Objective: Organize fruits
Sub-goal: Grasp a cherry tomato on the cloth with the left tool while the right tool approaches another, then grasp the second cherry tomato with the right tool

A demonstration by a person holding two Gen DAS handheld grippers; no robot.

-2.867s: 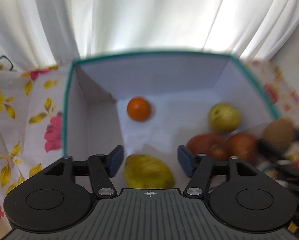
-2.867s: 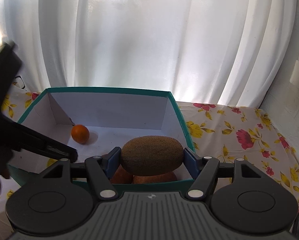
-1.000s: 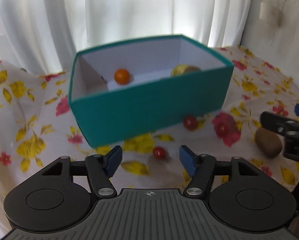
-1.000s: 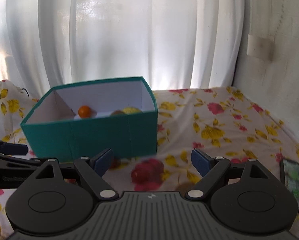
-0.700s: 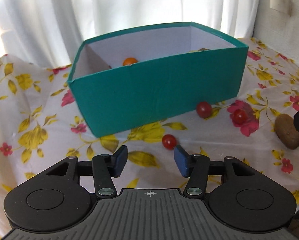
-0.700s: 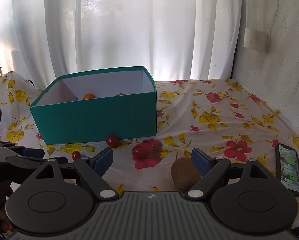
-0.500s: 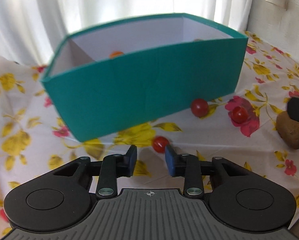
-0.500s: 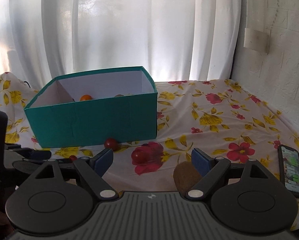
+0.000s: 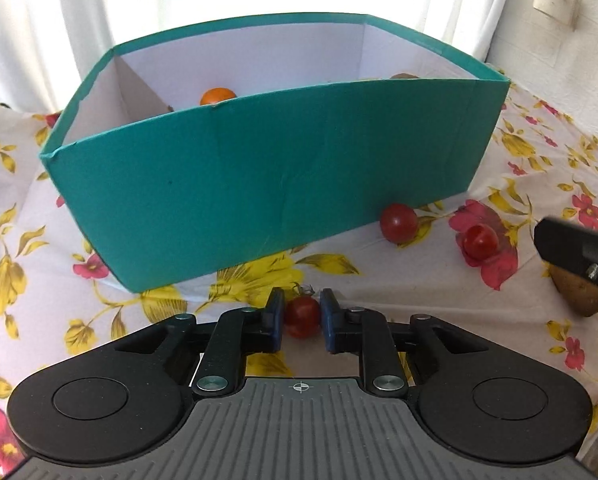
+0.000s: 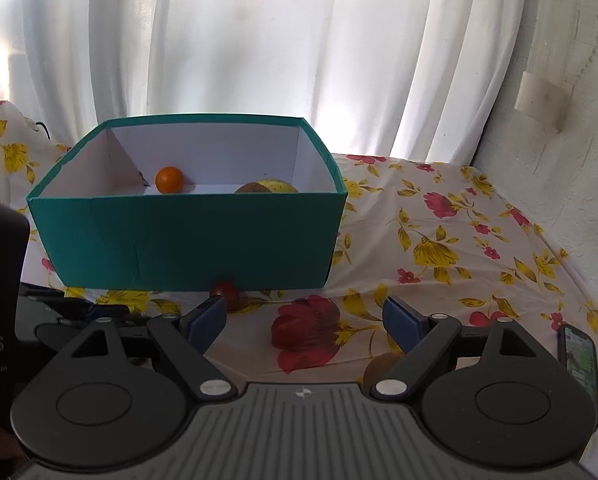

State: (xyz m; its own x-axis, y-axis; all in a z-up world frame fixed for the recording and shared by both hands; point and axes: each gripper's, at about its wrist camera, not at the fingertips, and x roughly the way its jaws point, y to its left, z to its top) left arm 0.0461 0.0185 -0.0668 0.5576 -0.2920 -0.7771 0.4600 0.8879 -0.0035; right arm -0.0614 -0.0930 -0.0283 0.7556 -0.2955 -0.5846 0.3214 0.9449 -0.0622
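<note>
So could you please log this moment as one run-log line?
left gripper: shut on cherry tomato | right gripper: open, empty | kiwi: on cloth | teal box: holds orange

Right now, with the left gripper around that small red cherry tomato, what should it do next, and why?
Probably lift: the left gripper has just closed on the small red cherry tomato, which sits on the floral cloth before the teal cardboard box.

Three small red cherry tomatoes are counted outside one teal cardboard box. One small round orange fruit is seen inside it, with one yellow-green fruit. Two brown fuzzy kiwis are counted, and one dark smartphone.
</note>
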